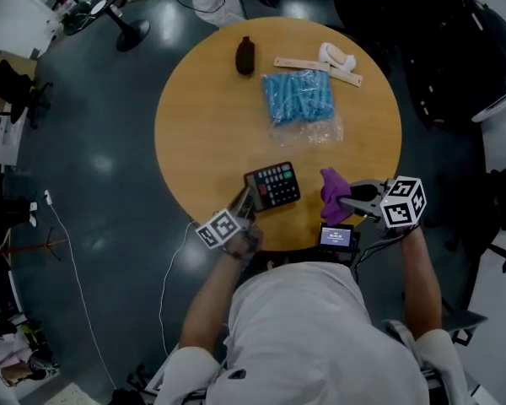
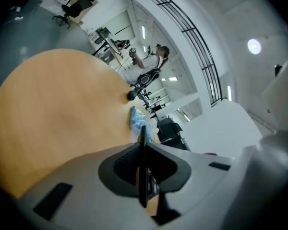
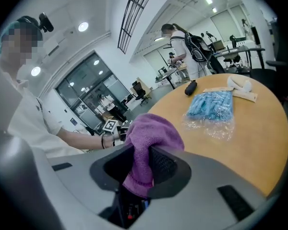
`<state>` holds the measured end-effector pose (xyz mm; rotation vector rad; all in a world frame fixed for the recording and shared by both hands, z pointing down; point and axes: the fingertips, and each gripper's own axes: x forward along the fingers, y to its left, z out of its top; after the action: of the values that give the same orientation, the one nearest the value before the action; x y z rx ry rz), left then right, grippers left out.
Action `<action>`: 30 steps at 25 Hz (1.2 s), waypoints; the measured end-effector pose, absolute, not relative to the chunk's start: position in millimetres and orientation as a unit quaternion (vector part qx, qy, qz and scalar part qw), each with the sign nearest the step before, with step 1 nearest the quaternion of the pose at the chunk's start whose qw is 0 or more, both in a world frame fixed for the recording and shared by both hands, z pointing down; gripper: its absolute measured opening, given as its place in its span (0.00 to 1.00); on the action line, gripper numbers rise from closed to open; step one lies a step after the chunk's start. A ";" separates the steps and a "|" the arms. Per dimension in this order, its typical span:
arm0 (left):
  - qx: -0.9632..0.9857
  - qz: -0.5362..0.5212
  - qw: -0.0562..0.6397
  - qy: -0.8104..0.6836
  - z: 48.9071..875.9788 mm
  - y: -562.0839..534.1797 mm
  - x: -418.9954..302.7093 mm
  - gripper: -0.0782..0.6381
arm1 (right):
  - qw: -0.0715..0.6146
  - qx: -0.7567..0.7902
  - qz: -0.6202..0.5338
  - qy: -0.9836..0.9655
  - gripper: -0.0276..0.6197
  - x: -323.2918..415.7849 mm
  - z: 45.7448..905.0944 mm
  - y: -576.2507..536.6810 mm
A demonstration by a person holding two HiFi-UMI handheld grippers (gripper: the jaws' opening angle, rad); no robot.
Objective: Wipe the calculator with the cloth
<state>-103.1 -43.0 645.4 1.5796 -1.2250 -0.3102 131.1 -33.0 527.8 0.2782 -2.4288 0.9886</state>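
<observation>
The black calculator (image 1: pixel 272 185) lies at the near edge of the round wooden table (image 1: pixel 202 116), tilted, with coloured keys facing up. My left gripper (image 1: pixel 245 202) is shut on its near-left edge; in the left gripper view the calculator (image 2: pixel 142 169) shows edge-on as a thin dark slab between the jaws of that gripper (image 2: pixel 143 162). My right gripper (image 1: pixel 348 199) holds a purple cloth (image 1: pixel 332 188) just right of the calculator, apart from it. In the right gripper view the cloth (image 3: pixel 151 135) bulges out of the shut gripper (image 3: pixel 141 169).
A blue plastic-wrapped bundle (image 1: pixel 298 97) lies mid-table, a black pouch (image 1: pixel 245 56) and a beige strip with a white object (image 1: pixel 325 63) at the far side. A small lit screen device (image 1: pixel 336 237) sits at the near edge. Office chairs and cables surround the table.
</observation>
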 end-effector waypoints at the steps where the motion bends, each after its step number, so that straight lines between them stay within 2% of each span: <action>1: 0.651 -0.132 0.539 -0.518 659.4 -42.1 -104.0 0.17 | 0.245 0.104 0.367 -0.891 0.20 131.3 529.5 -31.9; 6: 0.608 -0.142 0.576 -0.528 712.2 -35.4 -105.8 0.17 | 0.215 0.108 0.393 -0.888 0.20 128.1 538.8 -25.0; 14: 0.566 -0.165 0.608 -0.532 748.5 -25.0 -113.7 0.17 | 0.203 0.105 0.401 -0.887 0.20 122.7 536.5 -15.7; 30: 0.563 -0.151 0.607 -0.540 758.4 -21.8 -112.4 0.17 | 0.193 0.103 0.404 -0.888 0.20 119.3 533.9 -14.5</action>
<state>-112.4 -21.8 758.4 1.3005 -1.2488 -0.3497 119.3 -14.5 533.9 0.2888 -2.4918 1.1347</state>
